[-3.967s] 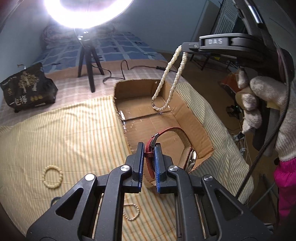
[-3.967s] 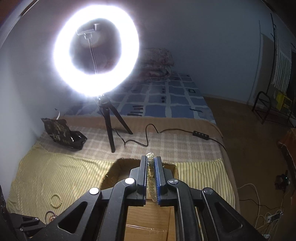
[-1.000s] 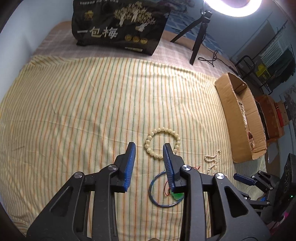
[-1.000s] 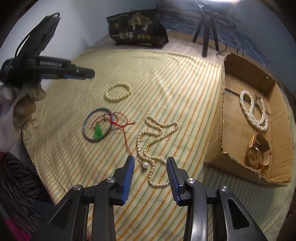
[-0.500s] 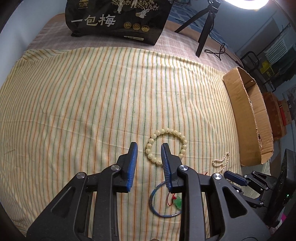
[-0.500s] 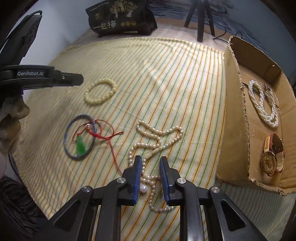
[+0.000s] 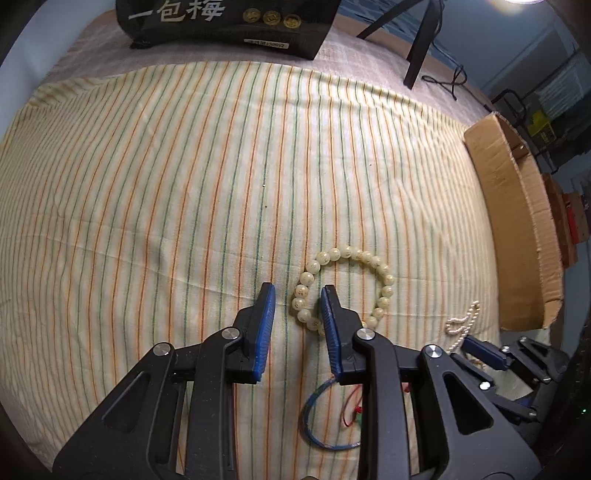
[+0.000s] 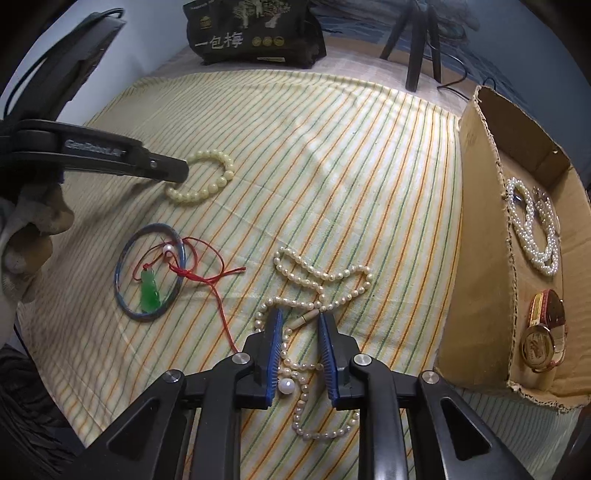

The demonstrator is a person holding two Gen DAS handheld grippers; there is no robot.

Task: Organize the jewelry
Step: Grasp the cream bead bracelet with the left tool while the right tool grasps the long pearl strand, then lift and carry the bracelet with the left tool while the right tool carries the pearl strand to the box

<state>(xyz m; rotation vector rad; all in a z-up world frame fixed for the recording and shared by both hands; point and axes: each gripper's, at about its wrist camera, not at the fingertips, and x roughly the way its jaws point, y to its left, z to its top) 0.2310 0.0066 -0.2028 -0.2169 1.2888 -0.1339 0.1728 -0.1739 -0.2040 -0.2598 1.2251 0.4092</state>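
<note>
On the striped cloth lies a cream bead bracelet (image 7: 354, 254). My left gripper (image 7: 297, 288) points down over its left side, several beads between the jaws. The jaws are closing, with a gap still showing beside the beads. A long pearl necklace (image 8: 321, 275) lies tangled near the cardboard box (image 8: 476, 221). My right gripper (image 8: 301, 314) straddles its strands and clasp; its jaws are also closing, and the pads stand off the pearls. A blue bangle (image 8: 122, 266) with a green pendant (image 8: 149, 290) on red cord lies to the left. The box holds a pearl necklace (image 8: 532, 229) and a watch (image 8: 543, 332).
A black printed bag (image 7: 229, 22) stands at the far edge of the cloth. Tripod legs (image 8: 417, 44) and a cable sit behind the box. A gloved hand (image 8: 33, 221) holds the left gripper at the left.
Both grippers have left the box, where they held a watch and a pearl necklace. Both have sunk toward the cloth and narrowed their jaws, the left around the bracelet beads, the right around the necklace strands.
</note>
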